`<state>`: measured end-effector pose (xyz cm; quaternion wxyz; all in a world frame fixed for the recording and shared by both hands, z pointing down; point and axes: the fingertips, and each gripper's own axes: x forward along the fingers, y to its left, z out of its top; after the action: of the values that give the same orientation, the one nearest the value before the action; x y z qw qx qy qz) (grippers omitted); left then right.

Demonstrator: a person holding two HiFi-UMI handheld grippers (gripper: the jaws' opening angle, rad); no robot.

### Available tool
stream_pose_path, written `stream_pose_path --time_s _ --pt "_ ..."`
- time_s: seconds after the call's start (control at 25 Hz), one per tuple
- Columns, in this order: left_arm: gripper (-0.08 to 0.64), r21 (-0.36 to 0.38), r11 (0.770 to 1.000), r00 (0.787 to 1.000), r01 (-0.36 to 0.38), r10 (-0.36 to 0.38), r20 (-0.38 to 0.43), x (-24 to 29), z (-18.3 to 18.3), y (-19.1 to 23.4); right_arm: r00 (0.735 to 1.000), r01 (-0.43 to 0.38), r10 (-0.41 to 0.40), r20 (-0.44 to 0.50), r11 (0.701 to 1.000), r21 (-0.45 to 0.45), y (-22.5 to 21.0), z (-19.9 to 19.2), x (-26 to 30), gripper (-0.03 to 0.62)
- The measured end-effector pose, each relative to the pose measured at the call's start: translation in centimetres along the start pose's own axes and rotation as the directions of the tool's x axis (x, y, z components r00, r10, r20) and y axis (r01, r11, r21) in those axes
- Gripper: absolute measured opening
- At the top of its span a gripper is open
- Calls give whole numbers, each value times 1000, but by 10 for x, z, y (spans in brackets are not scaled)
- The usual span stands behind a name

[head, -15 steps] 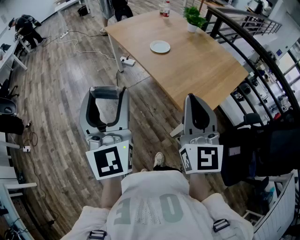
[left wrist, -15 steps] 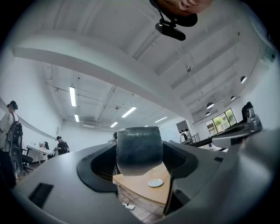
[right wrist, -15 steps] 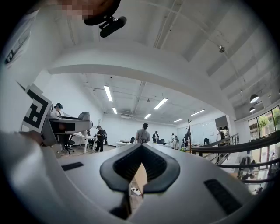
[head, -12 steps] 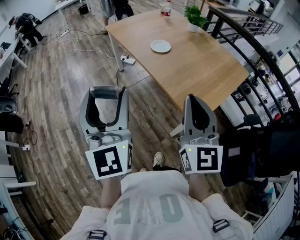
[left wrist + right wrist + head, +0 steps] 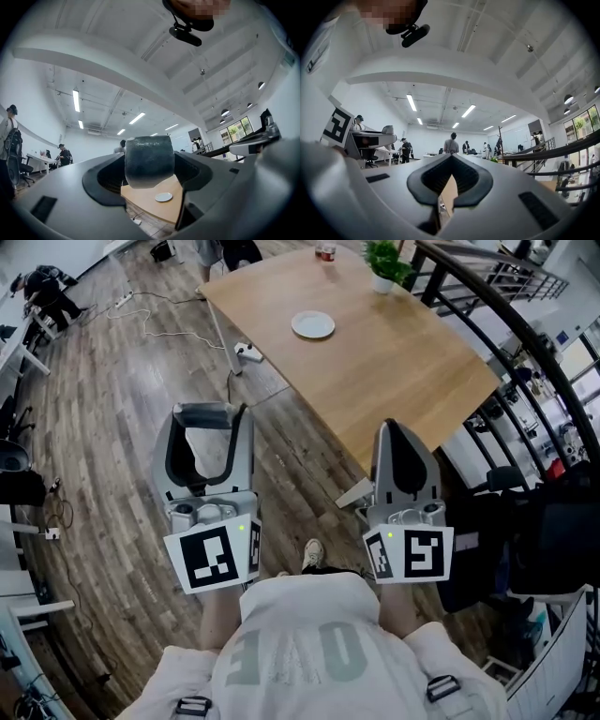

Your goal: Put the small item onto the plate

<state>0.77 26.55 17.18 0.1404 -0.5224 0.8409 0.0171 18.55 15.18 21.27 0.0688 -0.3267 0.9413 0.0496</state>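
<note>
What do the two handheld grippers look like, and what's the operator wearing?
Left gripper and right gripper: light grey moulded bodies, tongs lined with black ribbed pads. Each carries a white cube with black square markers and a small green light. Operator wears a pale T-shirt with grey lettering.

The wooden table [image 5: 394, 362] stands on a plank floor [image 5: 112, 427]. Items on the table top:
- a white plate [image 5: 313, 324], toward the far left side
- a potted plant [image 5: 386, 261], at the far edge
- a small container [image 5: 325, 249], near the plant and partly out of frame

A white power strip [image 5: 247, 352] lies on the floor beside the table leg.
</note>
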Motion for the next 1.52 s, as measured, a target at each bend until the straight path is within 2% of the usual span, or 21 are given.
stream_pose_path --time_s 0.28,0.4,0.6,0.84,1.08,1.52 --pt "314 15 1000 998 -20 19 60 23 12 -15 999 -25 23 42 999 42 -33 0 6 17" --pt "314 42 998 998 -49 47 37 31 9 -14 999 -41 39 31 997 67 -40 -8 12 17" --pt "313 49 996 997 -73 72 40 45 5 -5 998 -62 60 30 997 50 -40 -11 28 17" --pt "314 22 998 997 -58 57 49 74 -13 0 998 -55 54 19 998 31 -45 -22 54 17" --pt "314 -45 998 998 -32 34 49 126 -37 19 998 -54 54 -15 999 -10 -45 -40 113 17" --pt "314 -76 995 997 57 -54 46 266 -73 76 1000 8 -9 -29 999 -34 -43 -44 258 17"
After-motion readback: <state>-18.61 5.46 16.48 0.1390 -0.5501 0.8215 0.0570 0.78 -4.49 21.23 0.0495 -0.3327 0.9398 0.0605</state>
